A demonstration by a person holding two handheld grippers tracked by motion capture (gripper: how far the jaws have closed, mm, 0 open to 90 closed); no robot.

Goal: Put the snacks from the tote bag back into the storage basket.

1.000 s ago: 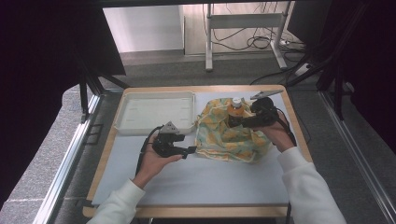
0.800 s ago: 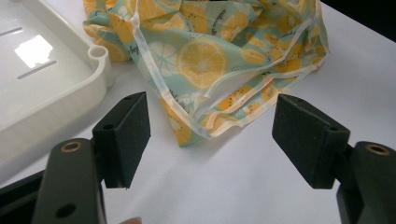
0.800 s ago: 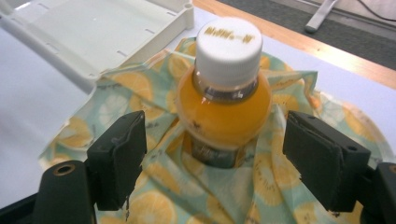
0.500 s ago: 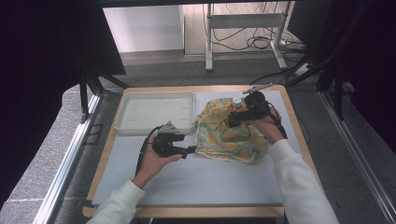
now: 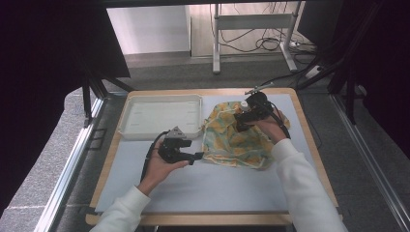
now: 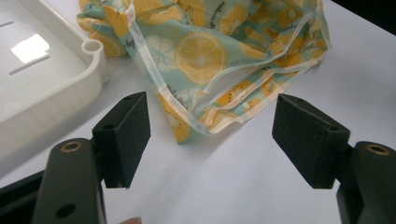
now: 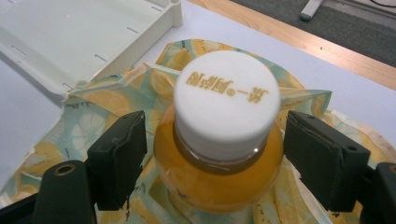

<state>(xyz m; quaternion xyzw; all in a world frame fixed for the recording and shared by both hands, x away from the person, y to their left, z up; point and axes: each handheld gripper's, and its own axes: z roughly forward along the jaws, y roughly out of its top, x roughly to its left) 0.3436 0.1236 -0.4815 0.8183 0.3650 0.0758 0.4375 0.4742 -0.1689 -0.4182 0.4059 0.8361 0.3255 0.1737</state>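
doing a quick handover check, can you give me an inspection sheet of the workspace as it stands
surface: pale mat on a wood-edged table.
job's things: bottle of orange liquid with a white cap, upright on the lemon-print cloth, which lies crumpled.
clutter: white tray beside the cloth, nothing seen in it.
grippers: left gripper open, at the cloth's near corner, not touching. right gripper open, jaws either side of the bottle's shoulder, small gaps showing.
cables: a black cable trails from the left gripper; more cables on the floor behind.
surroundings: metal stand, dark curtains, grey floor.
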